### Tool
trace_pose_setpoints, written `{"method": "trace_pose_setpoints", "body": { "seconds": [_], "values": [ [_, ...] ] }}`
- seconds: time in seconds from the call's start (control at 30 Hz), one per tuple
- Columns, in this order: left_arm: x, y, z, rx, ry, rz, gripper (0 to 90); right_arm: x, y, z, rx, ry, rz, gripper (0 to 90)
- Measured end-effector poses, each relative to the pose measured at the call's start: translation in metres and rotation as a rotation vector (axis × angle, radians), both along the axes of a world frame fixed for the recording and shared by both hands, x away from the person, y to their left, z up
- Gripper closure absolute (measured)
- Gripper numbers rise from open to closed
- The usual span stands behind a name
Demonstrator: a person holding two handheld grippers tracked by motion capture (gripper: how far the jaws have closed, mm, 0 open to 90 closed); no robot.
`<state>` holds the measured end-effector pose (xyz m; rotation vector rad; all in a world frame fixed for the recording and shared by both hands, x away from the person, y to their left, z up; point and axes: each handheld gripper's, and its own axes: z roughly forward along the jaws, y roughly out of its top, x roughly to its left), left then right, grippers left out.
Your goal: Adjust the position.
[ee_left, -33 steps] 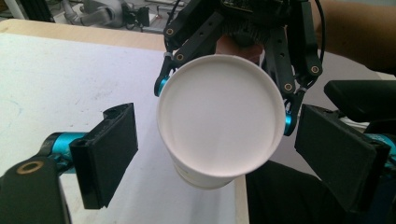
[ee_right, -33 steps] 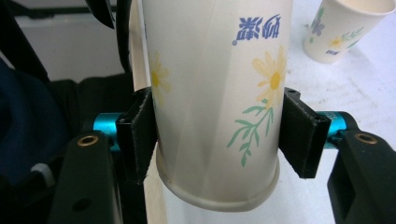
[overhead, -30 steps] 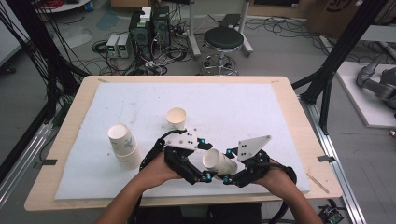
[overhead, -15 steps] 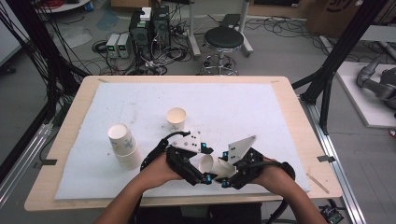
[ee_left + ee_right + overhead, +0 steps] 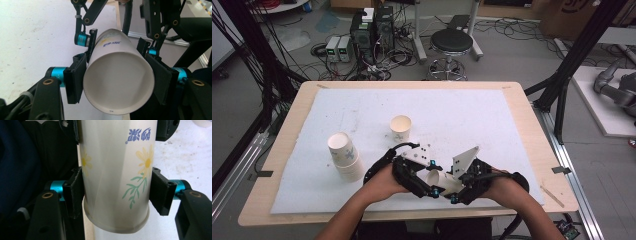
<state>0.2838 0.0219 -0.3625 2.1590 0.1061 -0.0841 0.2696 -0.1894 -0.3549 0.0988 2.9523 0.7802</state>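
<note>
Since the earlier frame the left gripper has just closed its jaws onto the cup, near the table's front edge. The right gripper clamps the cup's other end; both hands face inward.

The white paper cup bears yellow flowers, green leaves and blue lettering.

Left gripper fingers have just closed on the paper cup's rim.

A robotics lab: black frame struts flank the tabletop, with computer towers, tangled cables and a stool on the bare floor.
</note>
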Motion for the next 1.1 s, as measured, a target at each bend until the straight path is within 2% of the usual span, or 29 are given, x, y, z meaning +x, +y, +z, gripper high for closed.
{"method": "trace_pose_setpoints", "body": {
  "seconds": [0.13, 0.17, 0.23, 0.3, 0.37, 0.47, 0.63, 0.77, 0.83, 1.0, 1.1],
  "values": [
    [0.000, 0.001, 0.000, -0.013, -0.006, -0.002, 36.9, -0.001, 0.000, 0.000, 0.002, -0.003, 0.002, 34.9],
    [0.000, 0.003, 0.000, -0.029, -0.002, 0.005, 36.9, -0.001, -0.001, 0.000, 0.011, -0.006, -0.001, 32.6],
    [0.000, 0.006, -0.001, -0.052, -0.001, 0.016, 37.0, -0.001, -0.004, -0.001, 0.060, -0.014, -0.008, 27.1],
    [0.001, 0.009, -0.001, -0.082, 0.008, 0.029, 37.1, -0.001, -0.009, -0.001, 0.127, -0.006, -0.047, 21.1],
    [0.001, 0.013, -0.001, -0.104, 0.013, 0.037, 37.1, 0.000, -0.015, 0.000, 0.198, 0.011, -0.064, 21.1],
    [0.001, 0.017, -0.002, -0.127, 0.018, 0.049, 37.0, -0.002, -0.024, 0.001, 0.275, 0.021, -0.085, 21.1],
    [0.000, 0.023, -0.004, -0.201, 0.029, 0.058, 36.9, -0.004, -0.036, 0.002, 0.366, 0.018, -0.111, 21.0],
    [-0.002, 0.026, -0.006, -0.242, 0.035, 0.064, 36.9, -0.007, -0.045, 0.000, 0.454, 0.030, -0.170, 20.9],
    [-0.003, 0.028, -0.007, -0.252, 0.026, 0.067, 36.9, -0.008, -0.050, -0.002, 0.494, 0.022, -0.182, 20.8],
    [-0.004, 0.034, -0.010, -0.308, 0.017, 0.098, 37.0, -0.014, -0.060, -0.007, 0.584, -0.005, -0.201, 20.8],
    [-0.006, 0.036, -0.012, -0.318, -0.005, 0.118, 37.0, -0.016, -0.064, -0.011, 0.621, -0.011, -0.220, 20.8]
  ]
}}
